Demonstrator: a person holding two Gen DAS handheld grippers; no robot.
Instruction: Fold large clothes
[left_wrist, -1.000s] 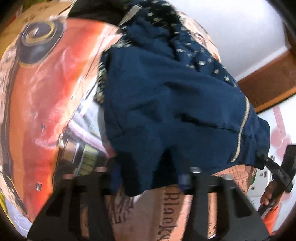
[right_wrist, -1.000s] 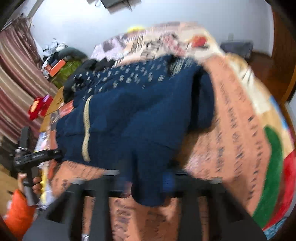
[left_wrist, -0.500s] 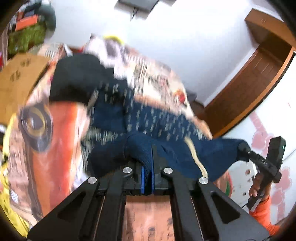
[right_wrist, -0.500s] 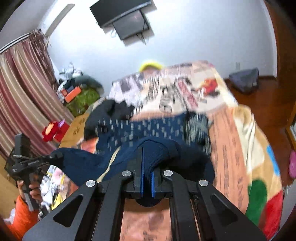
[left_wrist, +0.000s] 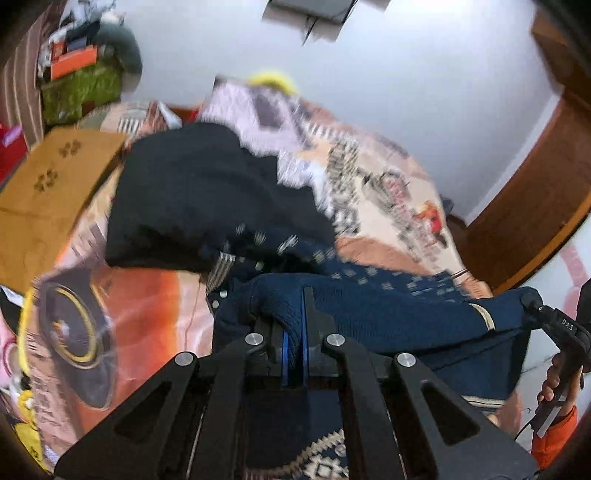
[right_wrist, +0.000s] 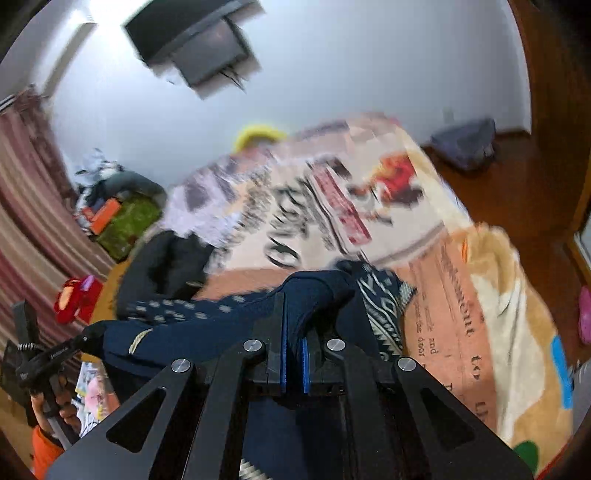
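A large navy blue garment (left_wrist: 388, 314) with a pale pattern and a tan stripe hangs stretched between my two grippers above the bed. My left gripper (left_wrist: 293, 332) is shut on one corner of it. My right gripper (right_wrist: 291, 332) is shut on the other corner (right_wrist: 314, 295). In the left wrist view the right gripper (left_wrist: 532, 306) shows at the far right, pinching the cloth. In the right wrist view the left gripper (right_wrist: 88, 338) shows at the far left, pinching the cloth. The rest of the garment drapes down below the fingers.
A bed with a patterned orange and cream blanket (right_wrist: 461, 295) lies below. A black garment (left_wrist: 207, 199) lies heaped on it. A cardboard box (left_wrist: 40, 192) stands to the left. A wall TV (right_wrist: 195, 48) hangs above, a wooden door (left_wrist: 535, 192) at the right.
Both grippers closed on the navy garment's corners and lifted it off the bed. It now hangs taut between them, and the views have tilted up toward the far wall.
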